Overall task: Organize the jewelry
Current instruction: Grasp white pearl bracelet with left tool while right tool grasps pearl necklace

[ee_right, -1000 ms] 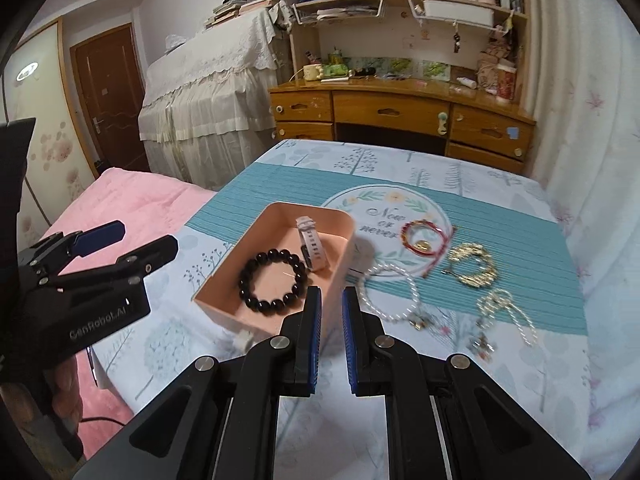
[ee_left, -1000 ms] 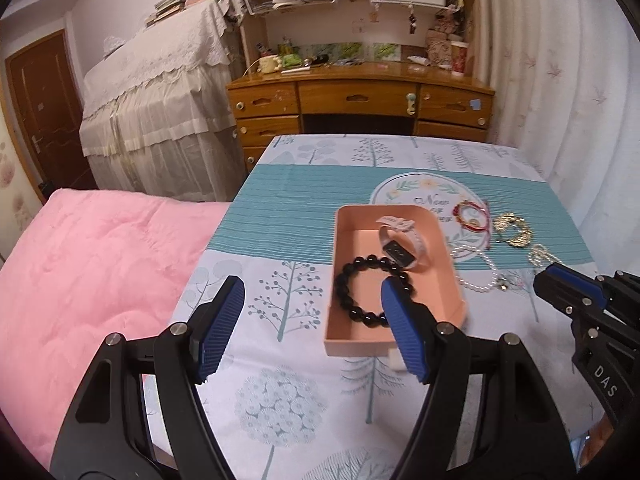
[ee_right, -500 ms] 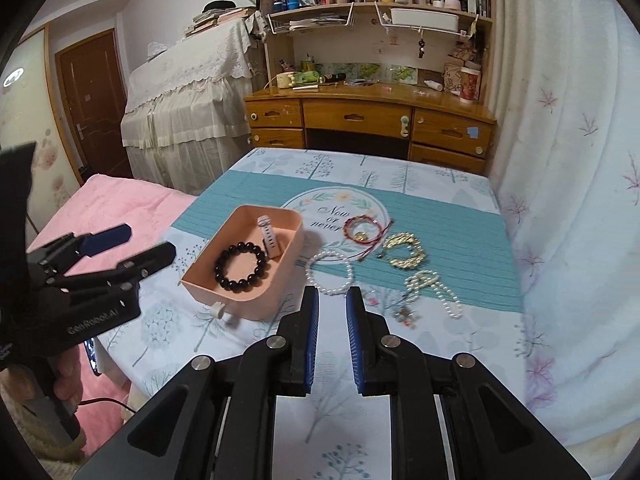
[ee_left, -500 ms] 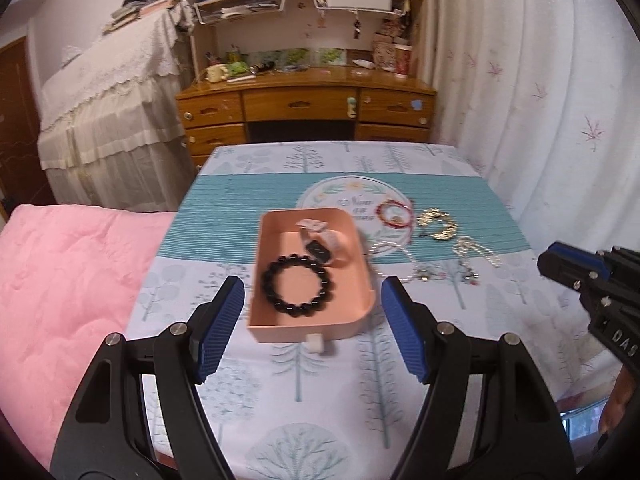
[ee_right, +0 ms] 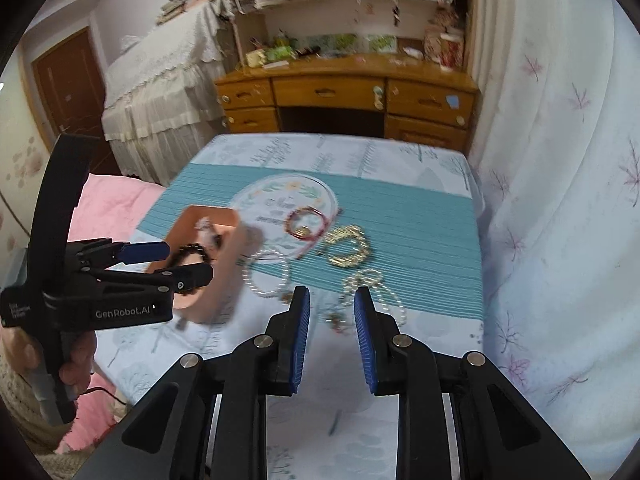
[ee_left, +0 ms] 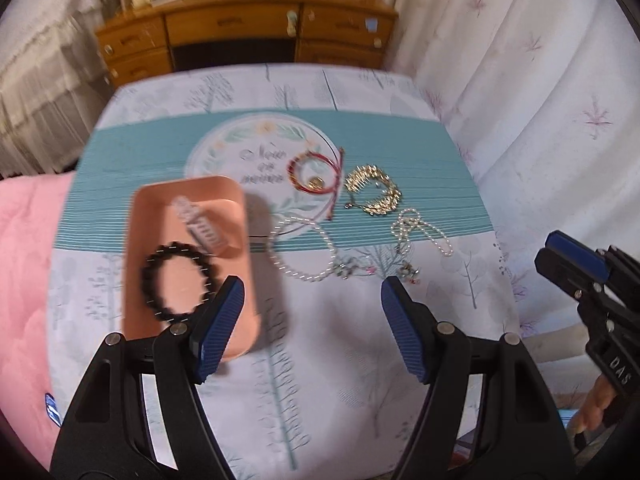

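A pink tray [ee_left: 140, 216] on the table holds a black bead bracelet [ee_left: 178, 282] and a white watch [ee_left: 200, 226]. To its right lie a white pearl bracelet [ee_left: 304, 250], a red string bracelet [ee_left: 316, 174], a gold piece [ee_left: 374, 194] and a pearl necklace [ee_left: 420, 228]. My left gripper [ee_left: 310, 320] is open and empty above the table's near part, just short of the pearl bracelet. My right gripper [ee_right: 332, 312] is open and empty, over the pearl necklace [ee_right: 368, 284]. The tray [ee_right: 228, 256] shows partly behind the left gripper.
A wooden desk [ee_right: 344, 96] with shelves stands beyond the table. A pink quilt [ee_left: 24, 264] lies to the left, a white curtain [ee_right: 560, 184] to the right. The table's edge runs close to the jewelry on the right.
Both grippers have moved forward and down toward the jewelry. My right gripper's jaws have opened from nearly shut. The left gripper has shifted right, off the tray.
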`<action>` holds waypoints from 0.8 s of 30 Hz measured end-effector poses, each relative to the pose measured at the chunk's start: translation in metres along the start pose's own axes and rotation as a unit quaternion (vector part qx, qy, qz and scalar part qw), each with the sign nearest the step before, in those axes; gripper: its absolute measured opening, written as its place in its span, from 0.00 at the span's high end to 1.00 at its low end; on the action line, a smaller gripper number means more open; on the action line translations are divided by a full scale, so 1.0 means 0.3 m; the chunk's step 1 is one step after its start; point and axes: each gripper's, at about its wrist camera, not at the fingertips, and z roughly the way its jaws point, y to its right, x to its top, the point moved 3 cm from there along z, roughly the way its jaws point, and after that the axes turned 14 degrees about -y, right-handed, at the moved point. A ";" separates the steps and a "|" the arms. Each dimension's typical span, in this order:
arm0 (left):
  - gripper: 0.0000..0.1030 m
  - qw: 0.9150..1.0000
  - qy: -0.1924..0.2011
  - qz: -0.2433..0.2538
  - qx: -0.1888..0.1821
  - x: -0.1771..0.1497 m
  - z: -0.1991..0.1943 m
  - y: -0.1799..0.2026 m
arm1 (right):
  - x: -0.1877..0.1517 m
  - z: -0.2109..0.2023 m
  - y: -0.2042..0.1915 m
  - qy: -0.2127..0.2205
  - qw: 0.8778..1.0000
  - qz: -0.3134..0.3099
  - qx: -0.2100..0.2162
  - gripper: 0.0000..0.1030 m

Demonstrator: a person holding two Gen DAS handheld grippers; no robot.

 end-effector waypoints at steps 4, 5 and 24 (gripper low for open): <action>0.34 0.999 -0.036 0.011 0.027 0.099 0.119 0.067 | 0.049 0.074 0.114 -0.029 0.999 0.016 0.010 0.78; 0.35 0.999 -0.041 0.014 0.032 0.115 0.142 0.080 | 0.060 0.093 0.139 -0.034 0.999 0.020 0.012 0.78; 0.41 0.985 -0.154 -0.065 0.037 0.271 0.491 0.028 | 0.258 0.671 0.239 -0.158 0.985 0.032 0.067 0.53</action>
